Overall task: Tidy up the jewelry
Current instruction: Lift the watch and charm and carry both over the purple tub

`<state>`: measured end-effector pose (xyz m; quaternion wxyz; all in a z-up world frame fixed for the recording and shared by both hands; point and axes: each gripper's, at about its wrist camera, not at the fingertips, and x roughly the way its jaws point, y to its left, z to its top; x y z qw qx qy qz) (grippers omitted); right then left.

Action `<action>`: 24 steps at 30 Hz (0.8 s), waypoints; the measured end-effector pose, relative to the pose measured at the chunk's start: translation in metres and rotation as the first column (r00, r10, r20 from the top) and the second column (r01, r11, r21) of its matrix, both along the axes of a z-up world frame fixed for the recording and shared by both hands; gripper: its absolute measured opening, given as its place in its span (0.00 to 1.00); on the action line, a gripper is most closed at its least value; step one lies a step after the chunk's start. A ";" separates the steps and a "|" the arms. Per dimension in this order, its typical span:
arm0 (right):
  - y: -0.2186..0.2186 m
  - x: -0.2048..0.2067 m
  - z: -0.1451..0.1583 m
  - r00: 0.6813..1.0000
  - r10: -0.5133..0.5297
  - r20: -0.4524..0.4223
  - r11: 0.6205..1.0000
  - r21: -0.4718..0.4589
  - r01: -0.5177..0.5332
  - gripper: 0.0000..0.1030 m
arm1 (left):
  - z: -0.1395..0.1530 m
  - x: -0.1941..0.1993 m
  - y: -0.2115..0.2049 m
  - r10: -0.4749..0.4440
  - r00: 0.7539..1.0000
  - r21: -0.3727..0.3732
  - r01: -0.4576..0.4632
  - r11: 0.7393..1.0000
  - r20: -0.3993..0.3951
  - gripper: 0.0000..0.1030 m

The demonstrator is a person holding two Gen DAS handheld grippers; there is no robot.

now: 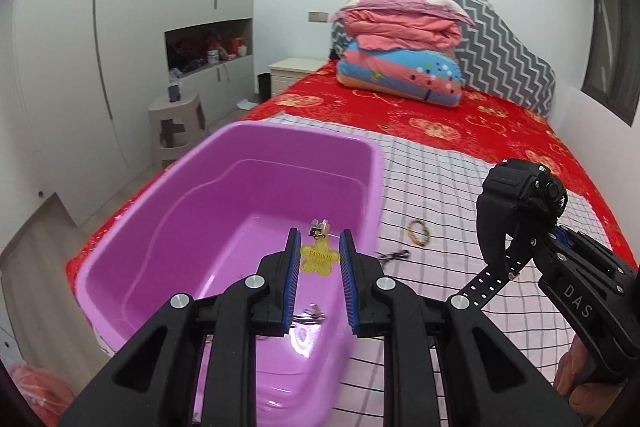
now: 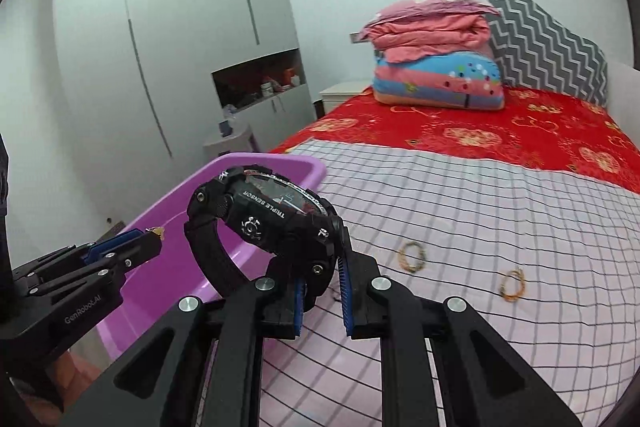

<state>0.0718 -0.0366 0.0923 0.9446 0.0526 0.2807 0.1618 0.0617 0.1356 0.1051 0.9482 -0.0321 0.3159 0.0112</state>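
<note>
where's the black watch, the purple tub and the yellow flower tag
black watch (image 2: 276, 215): right wrist view, on the side of its case.
purple tub (image 1: 224, 211): left wrist view, on its inner wall.
yellow flower tag (image 1: 319, 258): left wrist view, on the tag's printed middle.

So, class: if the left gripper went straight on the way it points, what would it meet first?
Probably the yellow tag between its jaws, then the purple tub; depth is unclear.
</note>
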 end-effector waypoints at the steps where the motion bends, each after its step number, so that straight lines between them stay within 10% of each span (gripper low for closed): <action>1: 0.012 0.003 0.001 1.000 0.019 -0.002 1.000 -0.003 -0.019 0.14 | 0.001 0.000 0.007 0.012 1.000 -0.002 -0.012 1.000 0.000 0.19; 24: 0.153 0.059 -0.020 0.969 0.219 -0.118 0.962 -0.139 -0.234 0.14 | -0.048 0.022 0.130 0.212 0.967 -0.061 -0.222 0.973 -0.139 0.20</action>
